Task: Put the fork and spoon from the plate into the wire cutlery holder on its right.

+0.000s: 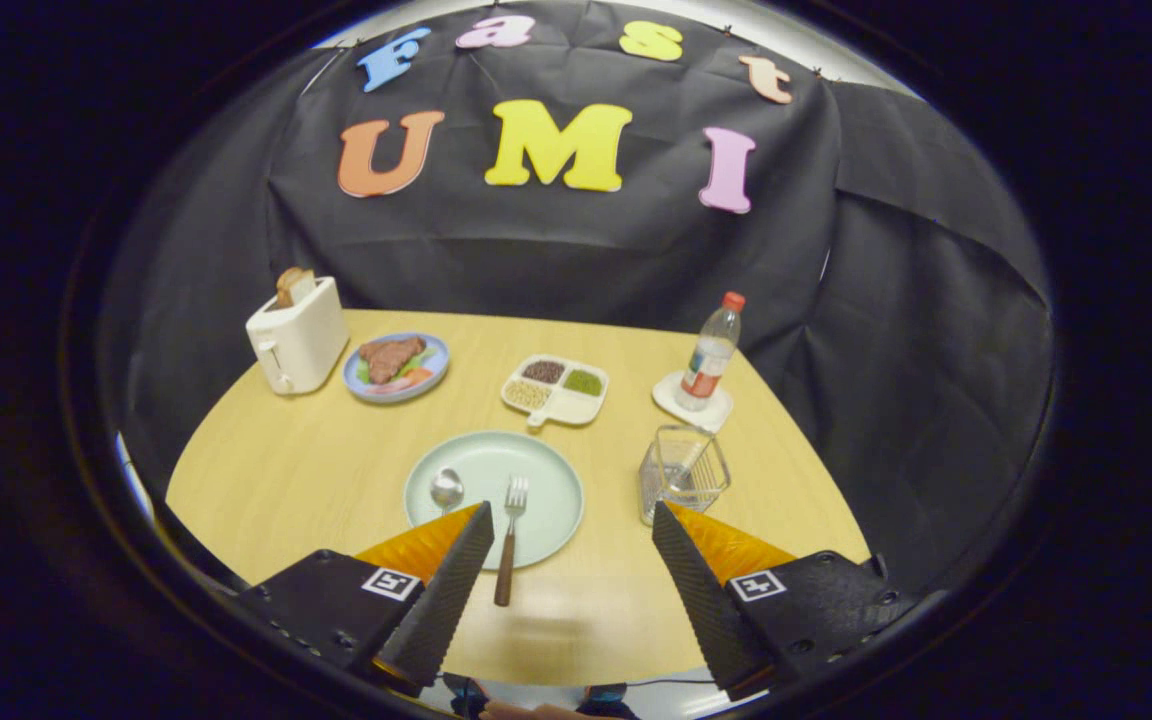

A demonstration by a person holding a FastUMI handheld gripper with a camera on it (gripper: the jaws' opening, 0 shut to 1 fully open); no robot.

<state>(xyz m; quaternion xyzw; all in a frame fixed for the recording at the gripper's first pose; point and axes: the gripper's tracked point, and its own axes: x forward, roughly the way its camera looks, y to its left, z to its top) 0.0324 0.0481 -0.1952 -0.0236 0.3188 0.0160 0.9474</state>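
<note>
1. Over on the far left of the table (pixel 296 470) stands a toaster (pixel 297 335) with bread poking out, and just beside it a blue plate of food (pixel 397 366). Neither has any part in this job.
2. Nearer, the pale green plate (pixel 551 480) carries both pieces of cutlery. The spoon (pixel 447 489) lies on its left half, bowl up toward the back wall; its handle runs down toward the gripper and disappears behind the left finger, so I can't see where it ends.
3. The fork (pixel 508 537) lies just right of the spoon, tines toward the back of the table, long axis running almost straight toward the gripper with a slight lean. Its brown handle overhangs the plate's near rim and sits in the gap ahead of the fingers, closer to the left one.
4. The gripper (pixel 572 522) hangs above the near edge of the table, fingers spread wide with nothing between them. By my reckoning nothing has been moved, so the first pick is what's in hand.
5. That pick looks to call for a drop down onto the fork handle, fingers straddling it across its length, then a squeeze.
6. Behind the plate sits a divided snack tray (pixel 556 390).
7. To the right stands the wire cutlery holder (pixel 685 470), upright, seemingly empty, just ahead of the right finger. The fork will likely need tipping upright to drop in.
8. Beyond it, a bottle (pixel 712 352) on a coaster (pixel 693 404).
</note>
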